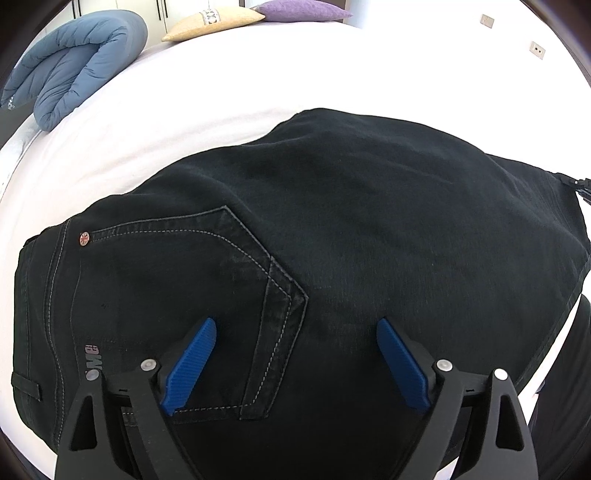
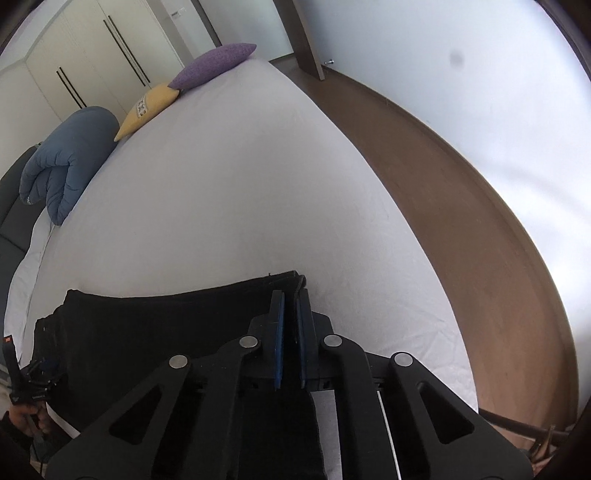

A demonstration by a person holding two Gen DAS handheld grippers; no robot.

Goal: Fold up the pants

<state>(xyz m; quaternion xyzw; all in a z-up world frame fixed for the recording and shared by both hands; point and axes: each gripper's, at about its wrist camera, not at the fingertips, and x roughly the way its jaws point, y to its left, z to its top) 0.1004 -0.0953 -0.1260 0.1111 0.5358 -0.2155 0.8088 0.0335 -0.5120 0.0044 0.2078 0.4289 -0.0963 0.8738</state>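
Note:
Black pants (image 1: 332,221) lie folded on the white bed (image 1: 221,92), back pocket up, waistband at the left. My left gripper (image 1: 297,328) is open just above the pants near the pocket's tip, with nothing between its blue pads (image 1: 190,363). In the right wrist view the pants (image 2: 166,325) lie at the near edge of the bed (image 2: 240,184). My right gripper (image 2: 290,301) is shut on the pants' right end, with dark cloth between its blue pads (image 2: 279,339).
A rolled blue duvet (image 1: 81,62), a yellow pillow (image 1: 218,20) and a purple pillow (image 1: 306,9) lie at the bed's far end. Brown floor (image 2: 461,206) and a white wall run along the bed's right side. Wardrobe doors (image 2: 92,55) stand behind.

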